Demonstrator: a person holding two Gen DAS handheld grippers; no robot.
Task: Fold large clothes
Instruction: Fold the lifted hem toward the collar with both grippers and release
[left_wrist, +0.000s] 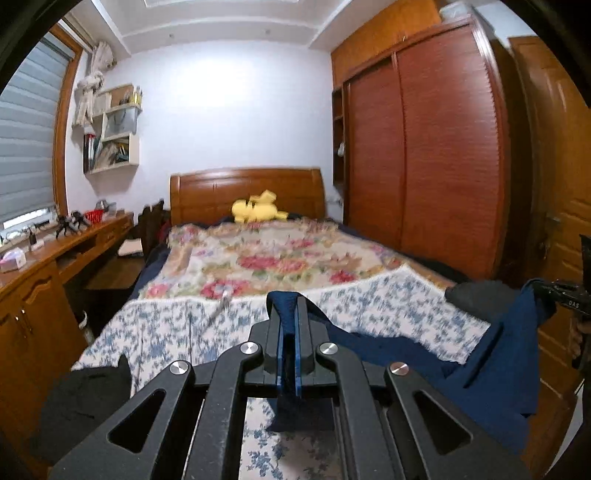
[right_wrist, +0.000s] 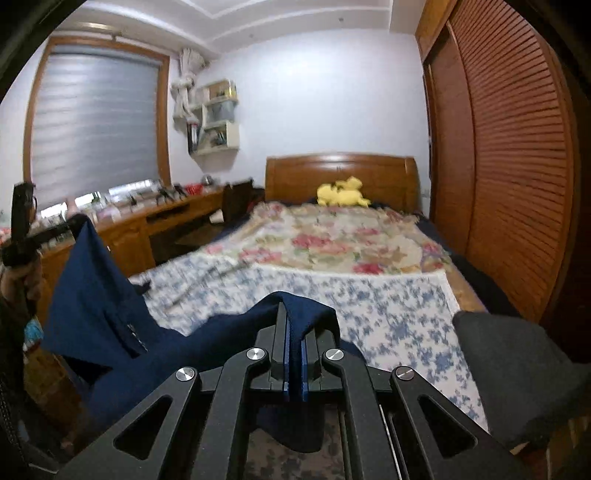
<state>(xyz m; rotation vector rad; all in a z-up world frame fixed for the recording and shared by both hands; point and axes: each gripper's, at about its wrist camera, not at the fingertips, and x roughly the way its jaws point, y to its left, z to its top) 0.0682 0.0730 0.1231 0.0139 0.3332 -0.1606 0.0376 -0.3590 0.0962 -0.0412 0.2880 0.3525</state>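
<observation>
I've got the left hand-held gripper (left_wrist: 287, 328) and the right hand-held gripper (right_wrist: 294, 345) each clamped on an edge of the navy garment (right_wrist: 110, 295), which hangs stretched between them above the foot of the bed (left_wrist: 369, 306). No fold is visible (background blurred), so I judge we're early: lay flat, then every fold remains

Bright ceiling glare, motion-blurred bedspread (left_wrist: 207, 332), fisheye bending and dark corners.
</observation>
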